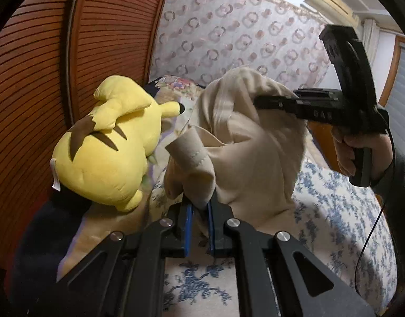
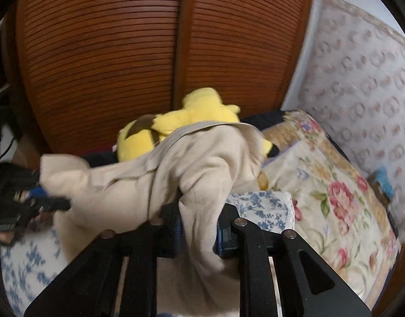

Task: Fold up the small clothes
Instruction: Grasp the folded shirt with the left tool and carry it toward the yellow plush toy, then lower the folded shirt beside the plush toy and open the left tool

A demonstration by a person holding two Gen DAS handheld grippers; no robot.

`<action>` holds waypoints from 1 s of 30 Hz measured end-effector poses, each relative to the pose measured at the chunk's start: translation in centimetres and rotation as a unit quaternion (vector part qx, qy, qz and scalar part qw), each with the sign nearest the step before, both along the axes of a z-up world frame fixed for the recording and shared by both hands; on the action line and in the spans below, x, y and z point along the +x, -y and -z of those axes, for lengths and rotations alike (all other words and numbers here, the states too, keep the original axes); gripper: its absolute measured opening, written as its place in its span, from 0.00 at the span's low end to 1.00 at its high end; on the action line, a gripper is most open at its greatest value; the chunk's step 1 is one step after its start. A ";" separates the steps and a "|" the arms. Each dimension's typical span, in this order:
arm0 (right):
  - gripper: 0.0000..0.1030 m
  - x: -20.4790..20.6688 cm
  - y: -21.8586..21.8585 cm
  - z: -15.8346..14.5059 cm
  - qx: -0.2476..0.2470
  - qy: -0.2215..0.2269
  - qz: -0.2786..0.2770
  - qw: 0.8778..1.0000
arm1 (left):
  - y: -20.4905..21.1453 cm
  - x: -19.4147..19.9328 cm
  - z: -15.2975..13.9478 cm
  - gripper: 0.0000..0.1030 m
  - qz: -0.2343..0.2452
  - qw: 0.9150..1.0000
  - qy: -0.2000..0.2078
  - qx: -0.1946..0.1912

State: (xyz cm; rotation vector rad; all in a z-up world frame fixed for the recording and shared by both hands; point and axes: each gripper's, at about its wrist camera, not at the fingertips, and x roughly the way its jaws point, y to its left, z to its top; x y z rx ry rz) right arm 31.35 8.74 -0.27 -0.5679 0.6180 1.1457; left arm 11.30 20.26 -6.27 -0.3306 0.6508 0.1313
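I see the beige garment lifted beside the yellow plush, my left gripper pinching its near cuff, my right gripper clamped on a bunched fold

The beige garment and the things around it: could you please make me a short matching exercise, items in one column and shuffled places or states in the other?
Items:
1. beige garment
2. yellow plush toy
3. floral quilt
4. air conditioner

Places or states:
A. high on the wall
B. lying by the wooden slatted doors
C. spread on the bed, with pink roses
D. held up by the left gripper and right gripper

Pairs: 1-D, 2-B, 3-C, 4-A
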 end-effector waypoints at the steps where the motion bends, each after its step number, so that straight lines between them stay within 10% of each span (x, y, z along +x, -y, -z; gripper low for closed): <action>1: 0.34 0.4 0.0 0.1 0.006 -0.002 0.018 1.000 | -0.1 0.0 0.2 0.08 0.000 1.000 -0.004 0.001; 6: 0.45 1.9 1.2 0.2 0.025 -0.017 0.069 0.997 | 0.1 -0.4 -0.2 0.12 -0.001 1.000 -0.005 0.022; 17: 0.45 -1.2 9.4 -0.5 0.062 -0.016 0.172 0.983 | 3.5 -1.2 -3.5 0.57 0.042 0.997 0.027 0.066; 30: 0.76 -10.4 22.2 -3.0 0.117 0.009 0.280 0.953 | 12.5 -1.7 -5.8 0.58 0.102 0.989 0.041 0.103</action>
